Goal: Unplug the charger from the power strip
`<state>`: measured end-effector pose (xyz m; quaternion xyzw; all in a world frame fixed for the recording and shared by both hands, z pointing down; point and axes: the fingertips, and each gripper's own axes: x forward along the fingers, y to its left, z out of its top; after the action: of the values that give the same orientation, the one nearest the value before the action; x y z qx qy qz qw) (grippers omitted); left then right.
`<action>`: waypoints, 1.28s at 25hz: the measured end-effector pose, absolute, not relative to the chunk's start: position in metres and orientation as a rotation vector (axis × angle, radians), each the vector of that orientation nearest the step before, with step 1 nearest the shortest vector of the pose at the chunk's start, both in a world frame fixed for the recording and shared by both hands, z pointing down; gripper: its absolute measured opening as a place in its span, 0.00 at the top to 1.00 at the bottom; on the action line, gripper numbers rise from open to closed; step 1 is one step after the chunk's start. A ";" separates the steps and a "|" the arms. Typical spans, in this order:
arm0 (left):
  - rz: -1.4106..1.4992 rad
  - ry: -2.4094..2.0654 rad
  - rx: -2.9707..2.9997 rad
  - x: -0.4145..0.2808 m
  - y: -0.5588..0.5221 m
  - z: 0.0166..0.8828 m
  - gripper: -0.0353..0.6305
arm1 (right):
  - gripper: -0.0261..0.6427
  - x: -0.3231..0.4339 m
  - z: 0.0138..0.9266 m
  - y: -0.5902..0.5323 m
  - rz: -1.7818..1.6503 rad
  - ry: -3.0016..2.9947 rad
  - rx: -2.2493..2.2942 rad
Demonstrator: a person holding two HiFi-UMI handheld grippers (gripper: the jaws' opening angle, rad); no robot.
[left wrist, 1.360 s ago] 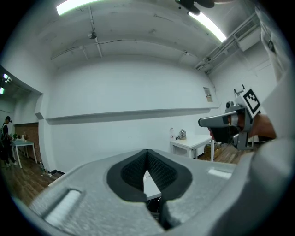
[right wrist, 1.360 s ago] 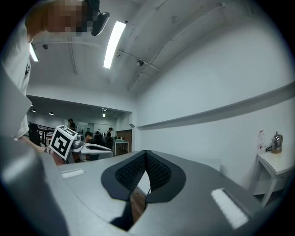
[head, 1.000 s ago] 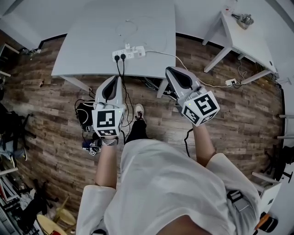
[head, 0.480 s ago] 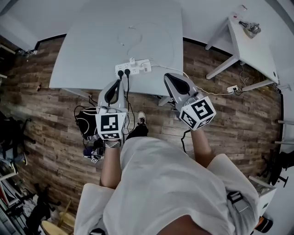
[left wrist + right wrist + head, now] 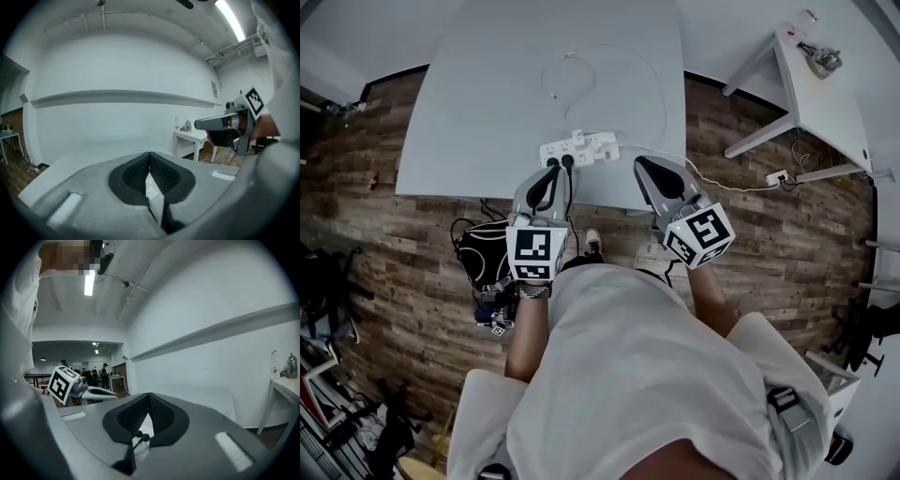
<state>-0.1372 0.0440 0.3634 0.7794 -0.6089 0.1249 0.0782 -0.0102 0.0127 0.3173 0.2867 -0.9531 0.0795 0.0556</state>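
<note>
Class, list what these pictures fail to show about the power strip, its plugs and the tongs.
- Head view: the power strip's plugs are too small to tell which is the charger.
- Left gripper view: the left tongs' own body hides the strip.
- Right gripper view: the right tongs cover it but for two black plugs.

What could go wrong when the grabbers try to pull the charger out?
The white power strip looks loose on the grey table, so it might lift with the small white charger unless one gripper pins it. Two black plugs sit beside the charger; the left gripper, nearest them, could catch the wrong one. It and the right gripper are shut and must open first.
</note>
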 end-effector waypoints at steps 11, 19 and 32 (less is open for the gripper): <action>0.392 -1.638 2.370 -0.133 0.015 0.399 0.88 | 0.91 -0.029 0.370 -0.010 0.363 -2.767 0.882; 0.423 -1.549 2.369 -0.120 0.003 0.420 0.83 | 0.90 -0.024 0.390 -0.026 0.416 -2.701 0.916; 0.458 -1.335 2.318 -0.092 -0.018 0.479 0.72 | 0.92 -0.022 0.461 -0.036 0.575 -2.588 0.933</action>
<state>-0.0921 -0.0182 0.4786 0.8347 -0.4807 0.1649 0.2120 -0.0219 -0.0357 0.4612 0.3275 -0.9082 0.2018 0.1647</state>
